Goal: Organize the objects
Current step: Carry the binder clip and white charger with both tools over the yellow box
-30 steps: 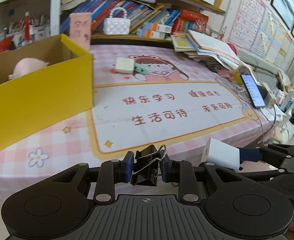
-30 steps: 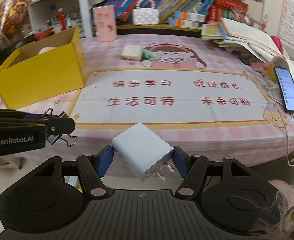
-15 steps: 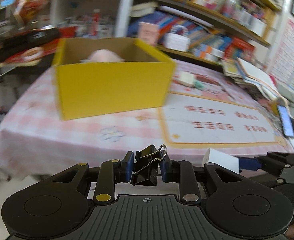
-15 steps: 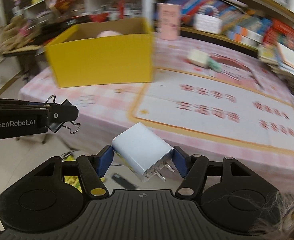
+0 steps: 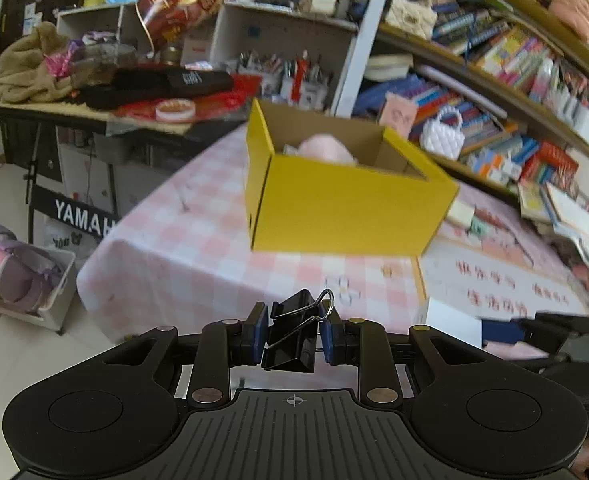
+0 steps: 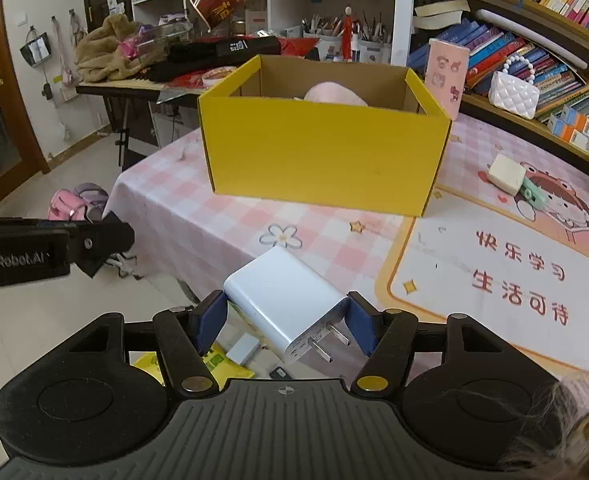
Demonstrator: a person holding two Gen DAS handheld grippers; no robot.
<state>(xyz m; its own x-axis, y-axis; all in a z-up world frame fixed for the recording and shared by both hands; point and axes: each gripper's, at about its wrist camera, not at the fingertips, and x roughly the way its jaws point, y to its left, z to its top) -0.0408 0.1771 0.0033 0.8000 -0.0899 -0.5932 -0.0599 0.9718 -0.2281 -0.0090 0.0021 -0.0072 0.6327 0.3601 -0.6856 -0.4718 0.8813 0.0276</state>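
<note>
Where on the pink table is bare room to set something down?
Free: the checked cloth in front of the yellow box, out to the table's corner, and the printed mat to its right. Crowded: the far right, by the cream block, books and shelves.

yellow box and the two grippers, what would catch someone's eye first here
The big yellow box stands open on the pink checked tablecloth, with something soft and pink showing inside. Near the lens, the right gripper has its jaws closed on a white charger, prongs toward the camera. The left gripper clamps a black binder clip short of the box.
</note>
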